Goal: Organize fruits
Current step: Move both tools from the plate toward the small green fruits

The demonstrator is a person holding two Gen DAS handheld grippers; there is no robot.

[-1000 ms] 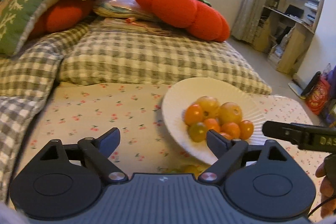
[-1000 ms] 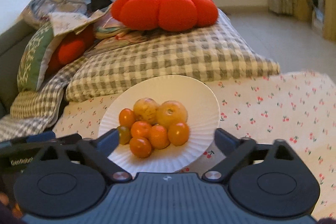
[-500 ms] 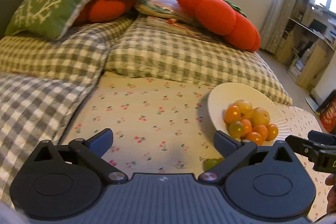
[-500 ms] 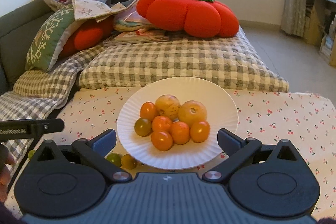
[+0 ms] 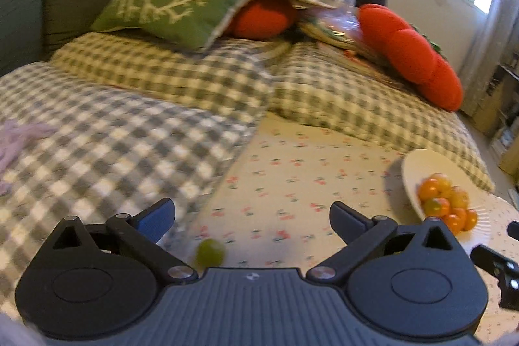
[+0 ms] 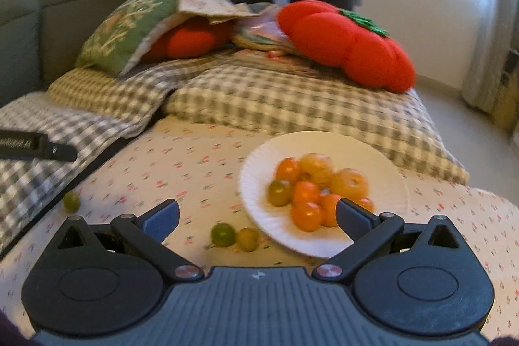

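Orange fruits (image 6: 313, 187) heaped on white plate (image 6: 259, 164) at 1 o'clock of right gripper (image 6: 258, 214), jaws apart, empty. Loose green fruit (image 5: 210, 252) at 11 o'clock between spread left gripper (image 5: 252, 216) jaws. Underneath, cherry-print cloth (image 6: 194, 158); beyond at 12, checked cushions (image 6: 285, 99), red tomato pillow (image 6: 350, 47).

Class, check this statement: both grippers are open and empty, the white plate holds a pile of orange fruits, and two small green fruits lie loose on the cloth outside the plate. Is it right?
One detail is wrong: three loose fruits lie on the cloth, not two. The right wrist view shows a green fruit and a yellowish one beside the plate, and a lone green fruit far left. The left gripper and right gripper are open and empty.
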